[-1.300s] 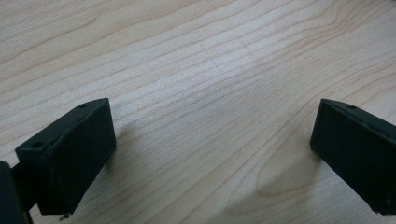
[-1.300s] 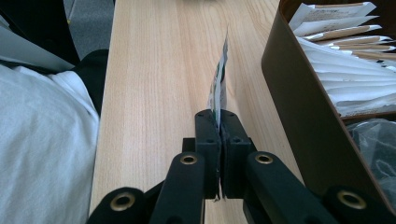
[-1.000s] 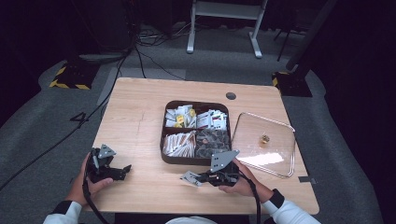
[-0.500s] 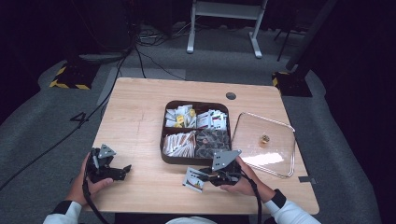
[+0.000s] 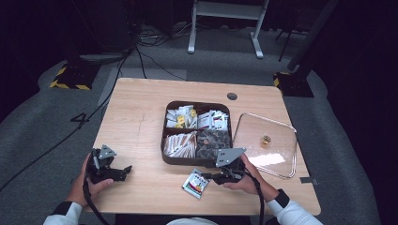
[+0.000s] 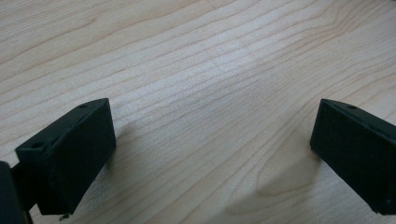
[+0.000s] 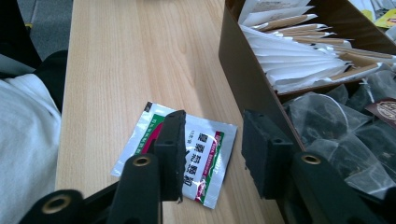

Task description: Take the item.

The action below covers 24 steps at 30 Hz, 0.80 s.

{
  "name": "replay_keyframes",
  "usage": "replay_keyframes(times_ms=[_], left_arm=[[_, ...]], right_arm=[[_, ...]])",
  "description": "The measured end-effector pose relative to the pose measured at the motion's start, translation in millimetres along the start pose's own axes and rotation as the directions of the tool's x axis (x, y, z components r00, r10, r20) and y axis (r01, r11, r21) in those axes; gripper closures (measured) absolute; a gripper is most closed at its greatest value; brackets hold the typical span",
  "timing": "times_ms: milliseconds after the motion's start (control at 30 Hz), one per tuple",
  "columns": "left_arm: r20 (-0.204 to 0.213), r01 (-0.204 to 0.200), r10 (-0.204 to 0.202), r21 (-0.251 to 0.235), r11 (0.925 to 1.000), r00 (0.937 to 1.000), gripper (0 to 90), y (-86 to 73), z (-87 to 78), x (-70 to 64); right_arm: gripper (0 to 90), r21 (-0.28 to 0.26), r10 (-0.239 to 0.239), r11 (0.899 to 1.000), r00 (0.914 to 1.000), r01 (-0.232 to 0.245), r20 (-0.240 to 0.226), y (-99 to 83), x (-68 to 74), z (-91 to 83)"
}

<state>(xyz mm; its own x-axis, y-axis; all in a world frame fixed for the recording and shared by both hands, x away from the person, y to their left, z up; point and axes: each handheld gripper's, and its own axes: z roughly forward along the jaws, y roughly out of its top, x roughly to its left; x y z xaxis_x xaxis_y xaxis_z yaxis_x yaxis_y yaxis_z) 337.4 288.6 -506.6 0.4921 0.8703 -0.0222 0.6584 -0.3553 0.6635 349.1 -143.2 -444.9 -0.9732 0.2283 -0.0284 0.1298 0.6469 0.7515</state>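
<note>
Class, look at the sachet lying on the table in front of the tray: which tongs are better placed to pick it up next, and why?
The right tongs. They hover open right over the sachet beside the tray. The left tongs rest open over bare table, far off near the person's left edge.

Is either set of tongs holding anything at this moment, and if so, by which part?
Nothing is held. The right tongs stand open over the sachet, which lies flat on the table beside the box. The left tongs are open over bare wood.
</note>
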Motion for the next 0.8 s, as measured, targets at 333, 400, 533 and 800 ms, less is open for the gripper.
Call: replay_keyframes(times_ms=[333, 400, 533, 800], left_arm=[[0.000, 0.000, 0.000, 0.000, 1.0000, 1.0000, 0.4, 0.0, 0.0, 0.0], [0.000, 0.000, 0.000, 0.000, 1.0000, 1.0000, 0.4, 0.0, 0.0, 0.0], [0.000, 0.000, 0.000, 0.000, 1.0000, 1.0000, 0.4, 0.0, 0.0, 0.0], [0.000, 0.000, 0.000, 0.000, 1.0000, 1.0000, 0.4, 0.0, 0.0, 0.0]], right_arm=[[35.8, -0.009, 0.024, 1.000, 0.9988, -0.024, 0.043, 0.0, -7.1, -4.0], [33.8, -0.012, 0.015, 1.000, 0.9985, -0.015, 0.053, 0.1, -7.7, -6.4], [29.2, -0.025, 0.013, 1.000, 0.9961, -0.011, 0.087, 0.5, -10.3, -12.9], [27.1, -0.040, 0.031, 0.999, 0.9758, -0.023, 0.217, -6.4, -27.1, -34.8]])
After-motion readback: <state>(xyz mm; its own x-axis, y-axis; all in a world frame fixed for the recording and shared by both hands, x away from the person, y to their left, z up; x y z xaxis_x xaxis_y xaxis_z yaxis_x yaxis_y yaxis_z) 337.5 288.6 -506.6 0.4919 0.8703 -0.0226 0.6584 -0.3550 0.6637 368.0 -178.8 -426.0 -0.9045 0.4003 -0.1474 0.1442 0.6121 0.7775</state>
